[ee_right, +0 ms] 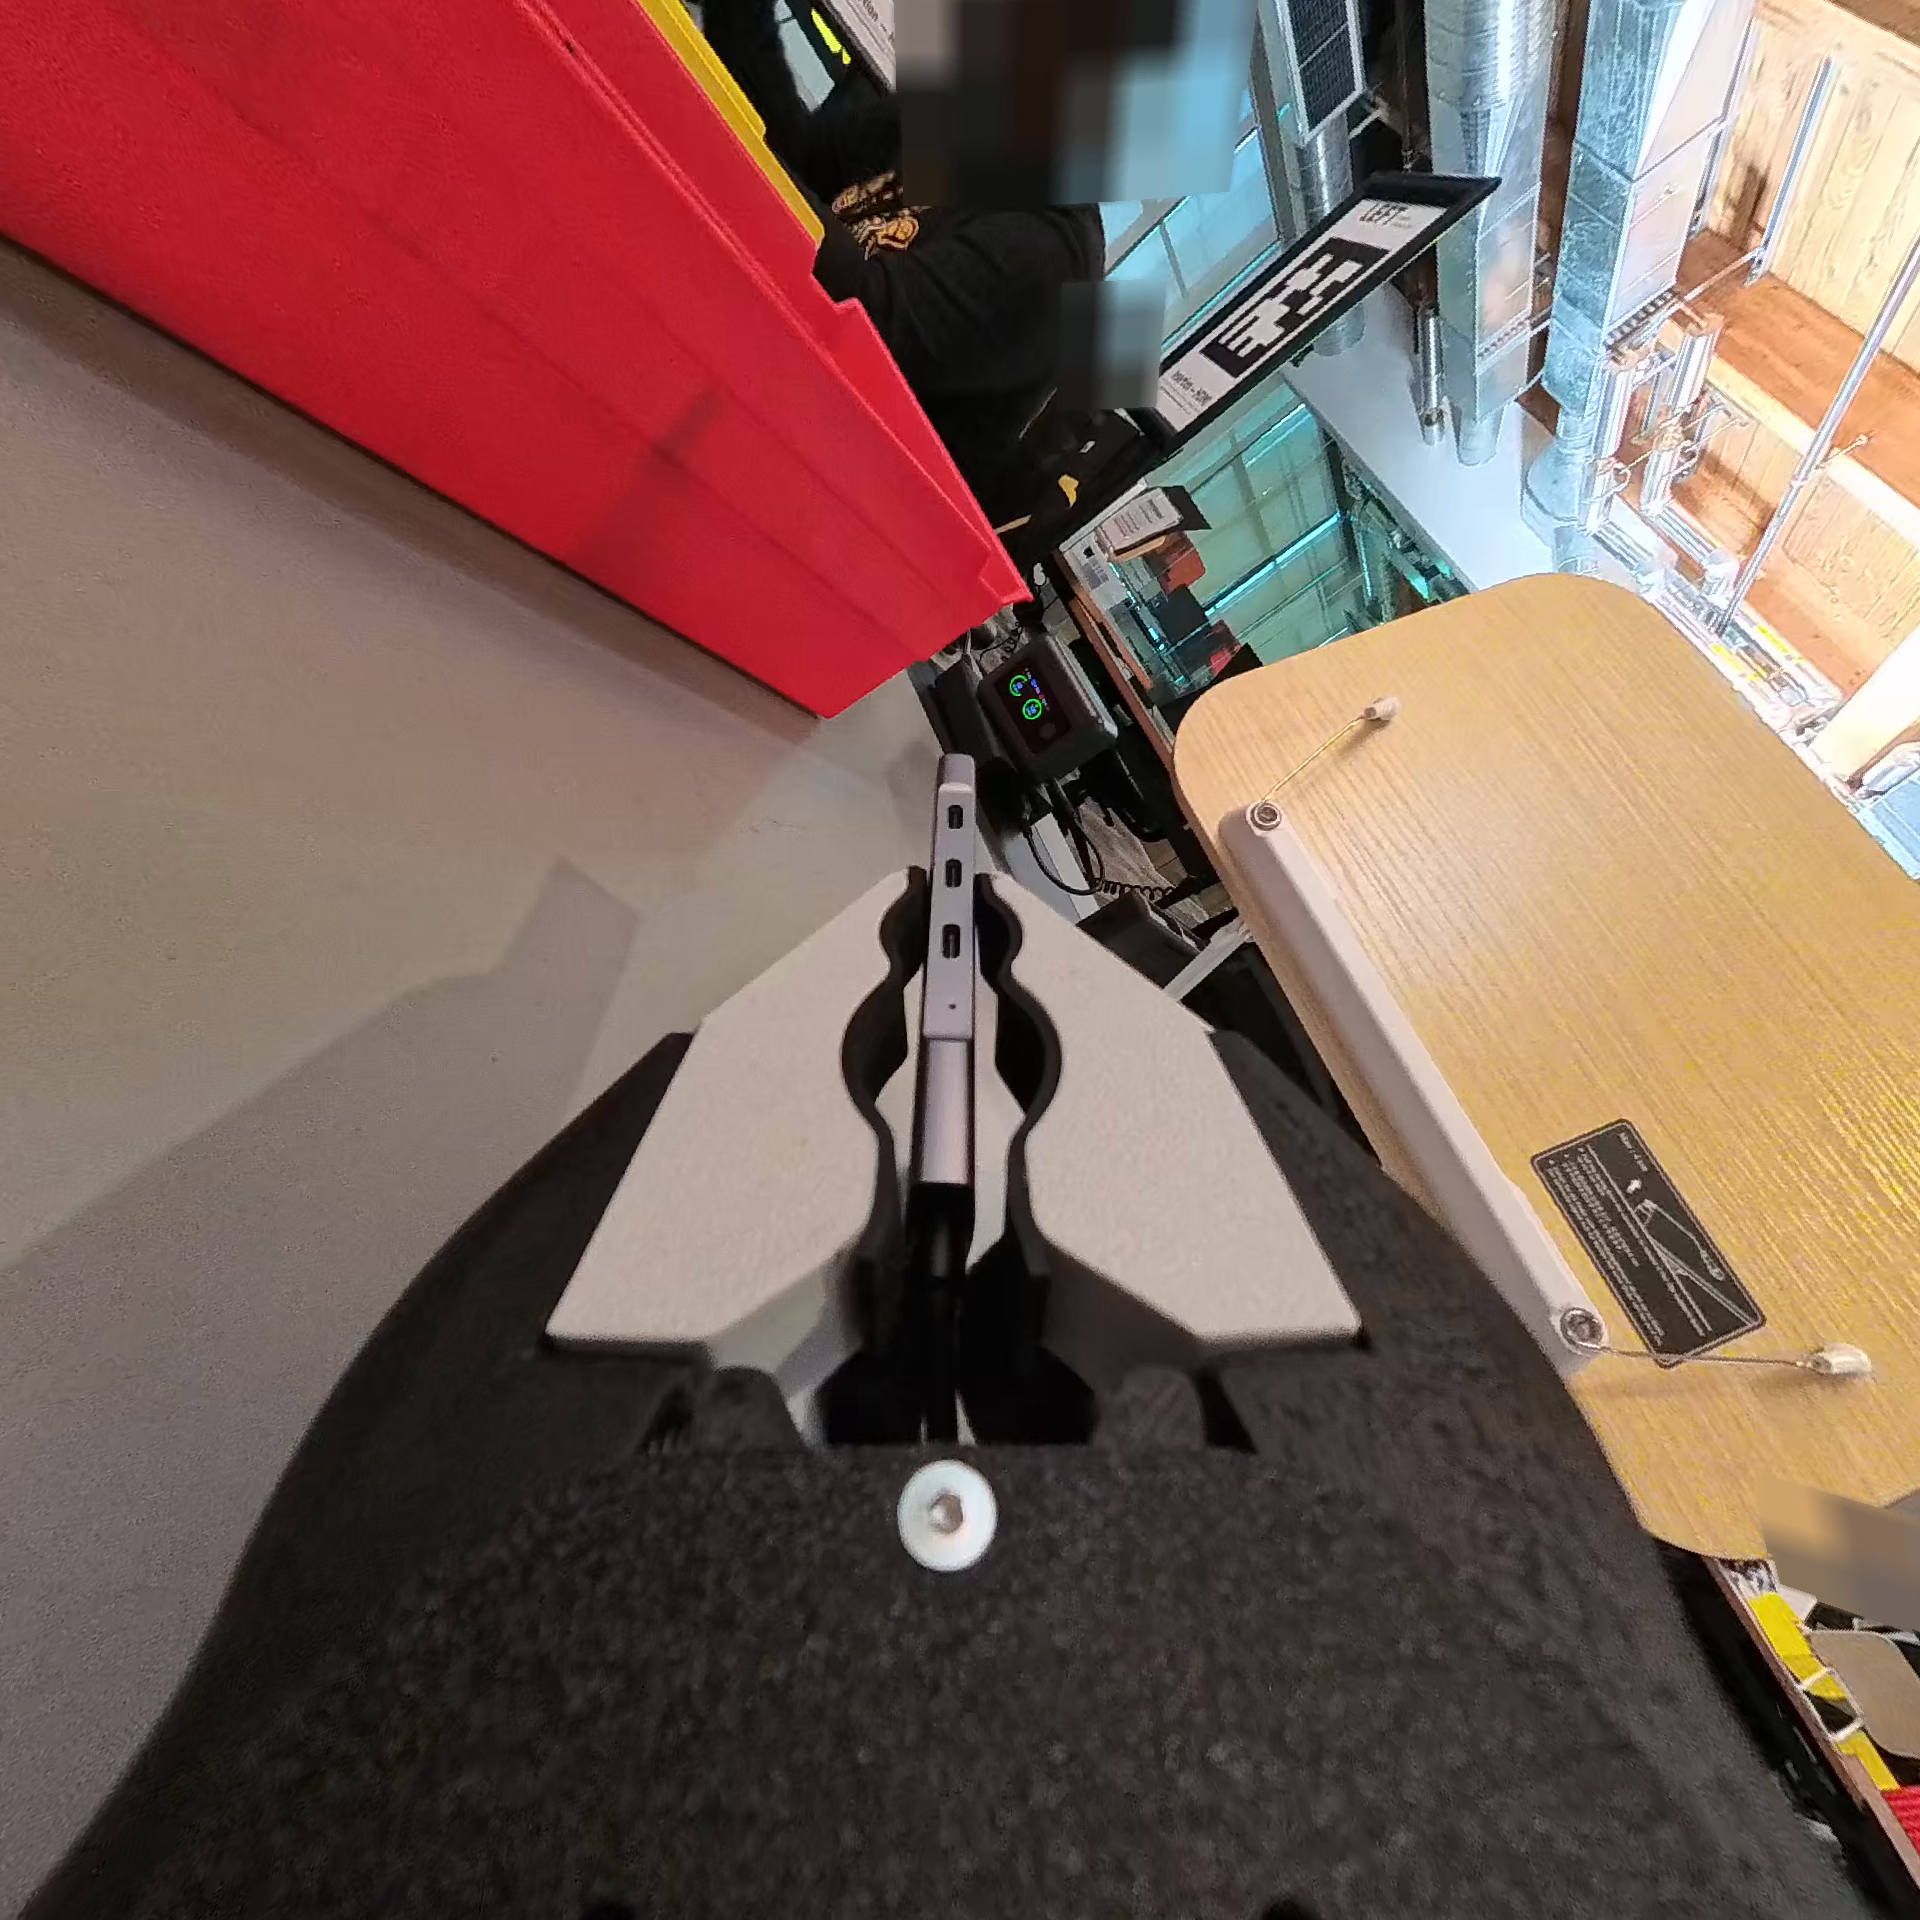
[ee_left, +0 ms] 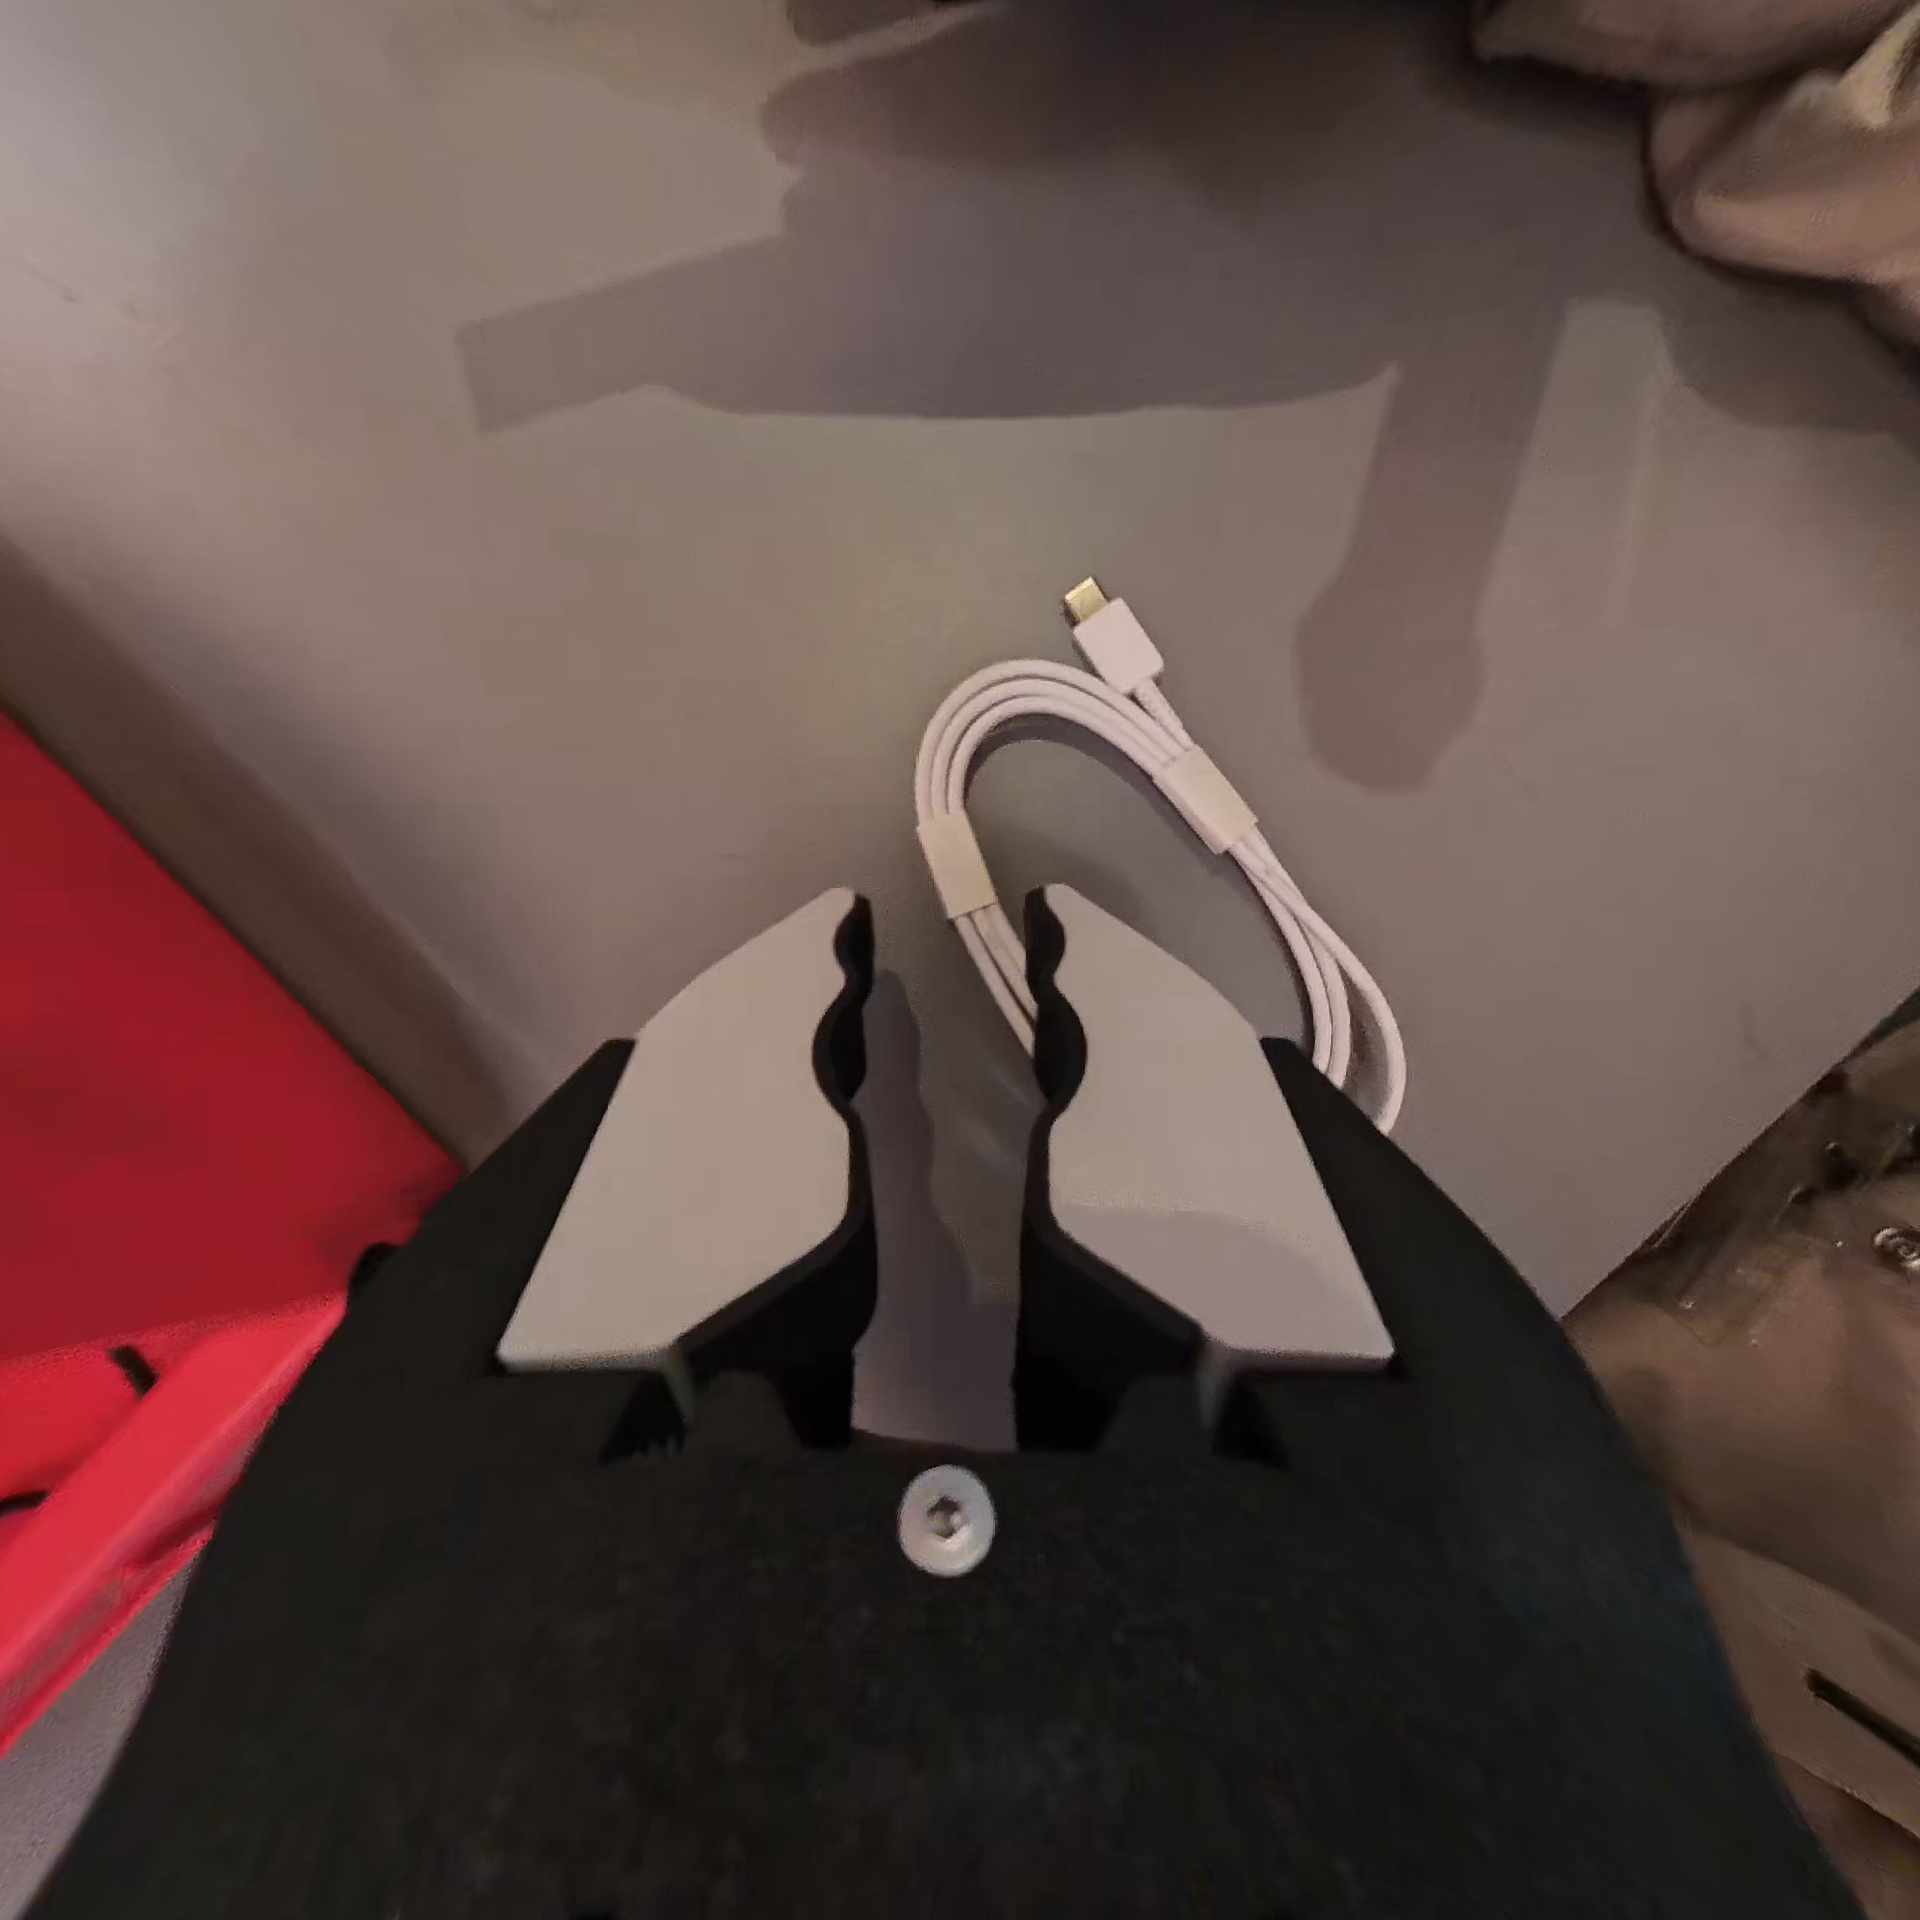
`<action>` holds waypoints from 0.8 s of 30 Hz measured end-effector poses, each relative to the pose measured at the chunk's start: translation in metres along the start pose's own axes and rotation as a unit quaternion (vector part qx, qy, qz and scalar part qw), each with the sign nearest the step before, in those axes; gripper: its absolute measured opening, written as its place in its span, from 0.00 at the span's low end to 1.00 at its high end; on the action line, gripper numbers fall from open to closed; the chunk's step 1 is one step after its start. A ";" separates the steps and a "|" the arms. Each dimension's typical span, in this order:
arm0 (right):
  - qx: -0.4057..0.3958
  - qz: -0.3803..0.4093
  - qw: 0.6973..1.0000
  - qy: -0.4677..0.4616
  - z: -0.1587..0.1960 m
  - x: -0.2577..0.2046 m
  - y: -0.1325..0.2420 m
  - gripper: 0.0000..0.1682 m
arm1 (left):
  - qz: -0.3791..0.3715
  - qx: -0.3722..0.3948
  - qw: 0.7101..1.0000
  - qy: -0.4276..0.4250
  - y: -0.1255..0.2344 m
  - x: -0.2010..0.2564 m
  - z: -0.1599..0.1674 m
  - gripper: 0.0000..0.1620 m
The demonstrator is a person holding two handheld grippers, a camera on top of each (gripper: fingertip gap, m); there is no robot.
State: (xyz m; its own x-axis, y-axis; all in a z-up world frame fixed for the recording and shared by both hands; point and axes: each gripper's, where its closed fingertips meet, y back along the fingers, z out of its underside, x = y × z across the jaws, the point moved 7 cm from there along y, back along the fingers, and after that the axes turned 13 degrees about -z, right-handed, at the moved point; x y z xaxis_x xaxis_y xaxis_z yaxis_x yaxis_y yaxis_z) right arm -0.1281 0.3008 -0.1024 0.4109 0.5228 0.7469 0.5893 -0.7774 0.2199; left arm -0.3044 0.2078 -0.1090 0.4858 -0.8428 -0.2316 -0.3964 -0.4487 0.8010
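In the left wrist view, a coiled white cable [ee_left: 1164,862] with two paper bands and a gold-tipped plug lies on the grey table [ee_left: 520,582]. My left gripper [ee_left: 948,914] hovers over its near left strand, jaws a little apart and empty, with the strand running under the right fingertip [ee_left: 1049,914]. In the right wrist view, my right gripper [ee_right: 951,904] is shut on a slim grey metal hub [ee_right: 954,935] with several ports along its edge. The hub stands edge-up between the fingers and pokes out past the tips, with a dark cord at its rear.
A red plastic bin sits left of the cable [ee_left: 156,1143] and shows in the right wrist view [ee_right: 520,332]. A tan sleeve [ee_left: 1766,1455] is at the right. A wooden board [ee_right: 1558,987], a small lit device [ee_right: 1029,707] and a person in black [ee_right: 966,291] lie beyond the table edge. About 20 cm separates my left fingertips from my right.
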 end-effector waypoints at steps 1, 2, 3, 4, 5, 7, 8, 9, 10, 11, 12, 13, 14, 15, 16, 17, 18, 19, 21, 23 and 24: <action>0.000 0.000 1.000 0.000 0.000 0.000 0.000 0.05 | -0.006 0.008 1.000 0.007 0.005 -0.004 -0.001 0.17; -0.001 0.000 1.000 0.001 0.000 0.000 0.000 0.05 | -0.018 0.018 1.000 0.009 0.012 -0.011 -0.002 0.17; -0.001 0.000 1.000 0.001 0.000 0.000 0.000 0.05 | -0.038 0.028 0.999 0.010 0.021 -0.024 -0.003 0.17; -0.001 -0.001 1.000 0.001 0.000 -0.001 0.000 0.05 | -0.062 0.036 0.997 0.016 0.031 -0.040 -0.005 0.17; -0.002 -0.002 1.000 0.001 0.000 -0.001 -0.001 0.05 | -0.082 0.040 0.995 0.028 0.041 -0.059 -0.005 0.17; -0.002 -0.003 1.000 0.002 0.001 -0.001 -0.001 0.05 | -0.069 0.023 0.996 0.049 0.056 -0.093 -0.001 0.07; -0.003 -0.004 1.000 0.003 0.000 -0.001 -0.002 0.05 | -0.035 0.011 0.998 0.054 0.060 -0.106 0.001 0.02; -0.003 -0.005 1.000 0.003 0.000 -0.002 -0.002 0.05 | 0.002 -0.006 0.998 0.059 0.063 -0.119 0.004 0.00; -0.003 -0.005 1.000 0.004 0.000 -0.002 -0.002 0.05 | 0.015 -0.034 0.996 0.077 0.063 -0.134 0.007 0.07; -0.003 -0.005 1.000 0.005 0.000 -0.002 -0.002 0.05 | 0.001 -0.077 0.993 0.091 0.061 -0.150 0.009 0.14; -0.004 -0.005 1.000 0.005 0.000 -0.002 -0.002 0.05 | 0.011 -0.102 0.990 0.099 0.063 -0.158 0.008 0.21; -0.004 -0.004 1.000 0.004 0.001 -0.002 -0.001 0.05 | 0.048 -0.086 0.990 0.099 0.067 -0.160 0.004 0.28; -0.003 -0.004 1.000 0.002 0.001 -0.001 -0.001 0.05 | 0.081 -0.058 0.990 0.096 0.071 -0.161 -0.001 0.28; -0.002 -0.004 1.000 0.000 0.001 -0.001 -0.001 0.05 | 0.083 -0.044 0.991 0.094 0.071 -0.168 -0.004 0.28; -0.002 -0.005 1.000 -0.001 0.001 -0.001 -0.001 0.05 | 0.054 -0.040 0.993 0.097 0.067 -0.180 -0.004 0.29; -0.002 -0.006 1.000 -0.002 0.001 -0.001 -0.001 0.05 | 0.006 -0.051 0.994 0.099 0.061 -0.196 0.000 0.29; -0.003 -0.006 1.000 -0.001 0.001 -0.002 -0.002 0.05 | -0.045 -0.073 0.991 0.100 0.053 -0.212 0.007 0.29; -0.002 -0.007 1.000 0.000 0.001 -0.002 -0.002 0.05 | -0.083 -0.096 0.987 0.100 0.043 -0.224 0.015 0.29; -0.003 -0.008 1.000 0.002 0.001 -0.002 -0.002 0.05 | -0.119 -0.148 0.976 0.104 0.021 -0.236 0.034 0.30; -0.002 -0.010 1.000 0.001 0.001 -0.003 -0.002 0.05 | -0.151 -0.197 0.964 0.093 0.001 -0.242 0.051 0.31; -0.002 -0.011 1.000 0.001 0.001 -0.003 -0.002 0.05 | -0.166 -0.214 0.959 0.082 -0.007 -0.244 0.057 0.31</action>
State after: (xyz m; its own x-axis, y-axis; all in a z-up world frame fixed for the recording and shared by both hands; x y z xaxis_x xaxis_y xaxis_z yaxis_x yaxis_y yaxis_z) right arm -0.1300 0.3014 -0.1057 0.3972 0.5390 0.7428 0.5954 -0.7673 0.2384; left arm -0.4646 0.3997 -0.0900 0.6593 -0.6013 -0.4514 0.1399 -0.4918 0.8594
